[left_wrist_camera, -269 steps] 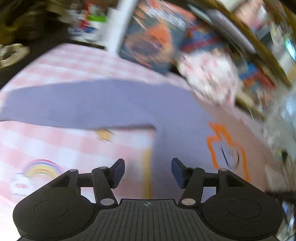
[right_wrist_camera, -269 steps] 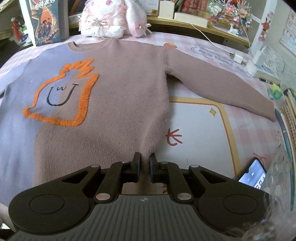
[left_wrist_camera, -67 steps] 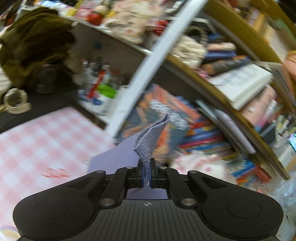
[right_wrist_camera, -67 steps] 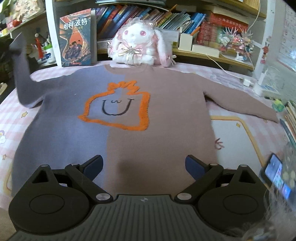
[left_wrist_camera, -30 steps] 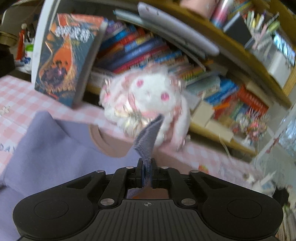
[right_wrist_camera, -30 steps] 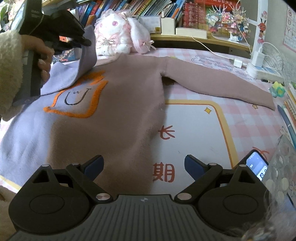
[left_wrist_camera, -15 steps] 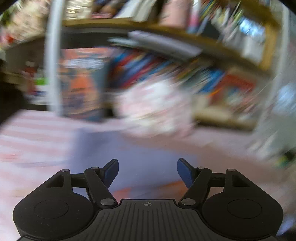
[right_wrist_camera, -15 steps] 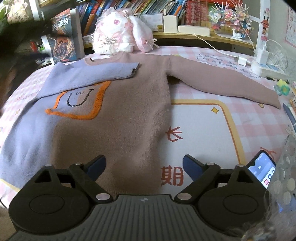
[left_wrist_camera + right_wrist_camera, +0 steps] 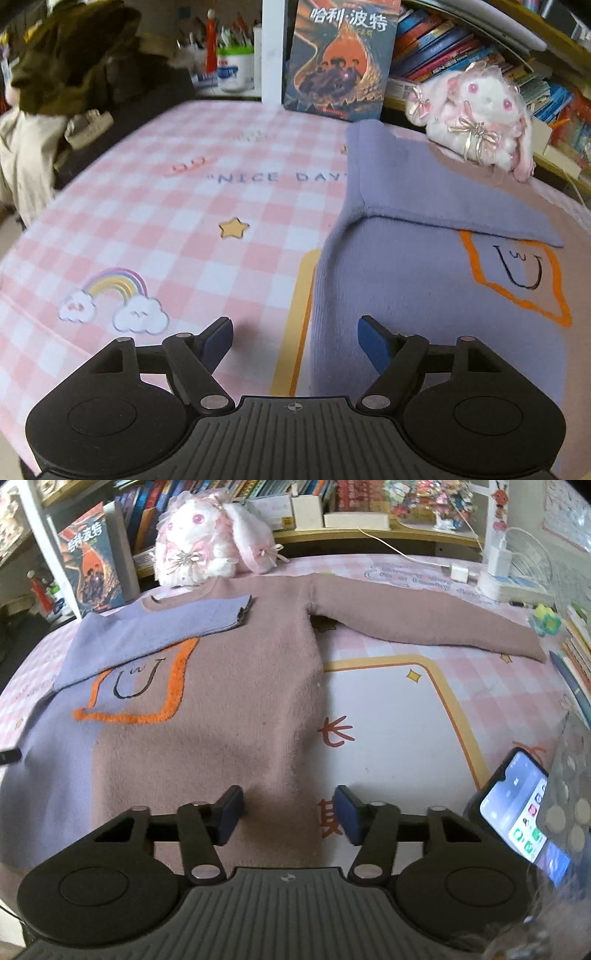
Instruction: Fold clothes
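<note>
A sweater (image 9: pixel 236 709), lilac on one half and mauve on the other with an orange outlined face, lies flat on the pink checked table. Its lilac sleeve (image 9: pixel 166 622) is folded across the chest; it also shows in the left wrist view (image 9: pixel 443 195). The mauve sleeve (image 9: pixel 424 622) lies stretched out to the right. My left gripper (image 9: pixel 295 341) is open and empty, low over the sweater's lilac side edge (image 9: pixel 321 295). My right gripper (image 9: pixel 288 814) is open and empty over the sweater's lower right hem.
A white plush rabbit (image 9: pixel 207 542) sits at the sweater's collar, with an upright book (image 9: pixel 340 55) and bookshelves behind. A phone (image 9: pixel 517 808) lies at the right front edge. A charger and cable (image 9: pixel 495 565) are at the back right. Dark clothing (image 9: pixel 74 62) is piled far left.
My left gripper carried the lilac sleeve across the chest, let go of it and drew back to the sweater's left edge. My right gripper has stayed open and narrowed slightly.
</note>
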A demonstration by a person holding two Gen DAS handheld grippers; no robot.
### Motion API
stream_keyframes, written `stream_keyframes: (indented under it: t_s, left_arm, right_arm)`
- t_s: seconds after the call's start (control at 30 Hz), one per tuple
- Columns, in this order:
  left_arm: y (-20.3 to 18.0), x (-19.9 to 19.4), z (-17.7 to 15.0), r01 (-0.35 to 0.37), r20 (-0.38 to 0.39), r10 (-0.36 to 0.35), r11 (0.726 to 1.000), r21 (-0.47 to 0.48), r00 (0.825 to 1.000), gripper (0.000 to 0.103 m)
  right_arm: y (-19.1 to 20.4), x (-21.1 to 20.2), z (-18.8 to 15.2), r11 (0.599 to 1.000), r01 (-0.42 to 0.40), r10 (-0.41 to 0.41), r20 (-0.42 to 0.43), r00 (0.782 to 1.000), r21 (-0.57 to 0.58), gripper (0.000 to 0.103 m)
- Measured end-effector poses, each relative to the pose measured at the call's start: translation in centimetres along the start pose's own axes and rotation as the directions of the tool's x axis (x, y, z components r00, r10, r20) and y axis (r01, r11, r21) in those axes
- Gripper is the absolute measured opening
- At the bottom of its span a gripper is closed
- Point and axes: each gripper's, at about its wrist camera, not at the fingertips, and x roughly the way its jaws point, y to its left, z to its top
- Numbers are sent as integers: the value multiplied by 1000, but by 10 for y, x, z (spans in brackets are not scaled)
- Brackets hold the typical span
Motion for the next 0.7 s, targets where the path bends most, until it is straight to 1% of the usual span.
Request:
stream_keyframes:
  t_s: [0.07, 0.1, 0.13, 0.17, 0.2, 0.23, 0.27, 0.33, 0.4, 0.5, 0.6, 0.7]
  left_arm:
    - [1, -2, -4, 30, 8, -30, 1000, 0, 1000, 73]
    - [2, -3, -4, 38, 11, -38, 999, 5, 999, 61]
    - [2, -3, -3, 43, 12, -43, 999, 12, 999, 50]
    - [3, -3, -2, 48, 12, -49, 999, 18, 999, 25]
    - [4, -2, 0, 61, 9, -61, 998, 17, 998, 6]
    - [7, 0, 2, 96, -5, -96, 995, -7, 995, 4]
    - [10, 1, 5, 122, -14, -122, 992, -24, 992, 4]
    - [13, 0, 6, 124, -1, -124, 992, -14, 992, 3]
    - [21, 0, 9, 114, 12, -114, 993, -16, 993, 3]
    - [37, -1, 14, 89, 31, -88, 996, -30, 996, 3]
    - [51, 3, 19, 62, 33, -61, 998, -32, 998, 3]
    - [63, 6, 21, 47, 29, -46, 998, -29, 999, 3]
  right_arm:
    - [3, 0, -1, 1000, 5, -5, -2, 1000, 4, 42]
    - [5, -1, -2, 1000, 8, -8, -3, 1000, 5, 38]
    - [7, -1, -2, 1000, 15, -15, -2, 1000, 3, 32]
    - [9, -1, -3, 1000, 21, -21, -1, 1000, 1, 28]
    - [10, -1, -3, 1000, 19, -19, -1, 1000, 9, 22]
    - [11, -1, -4, 1000, 18, -18, -1, 1000, 17, 19]
    - [14, 0, -4, 1000, 21, -21, 1, 1000, 14, 17]
    - [20, 0, -5, 1000, 28, -28, 4, 1000, 6, 13]
    - [26, 0, -5, 1000, 28, -28, 6, 1000, -3, 13]
    - [38, 1, -6, 1000, -3, 3, 2, 1000, -23, 12]
    - [55, 3, -8, 997, -45, 45, -11, 999, -68, 12]
    - [75, 5, -12, 991, -63, 61, -18, 998, -122, 12]
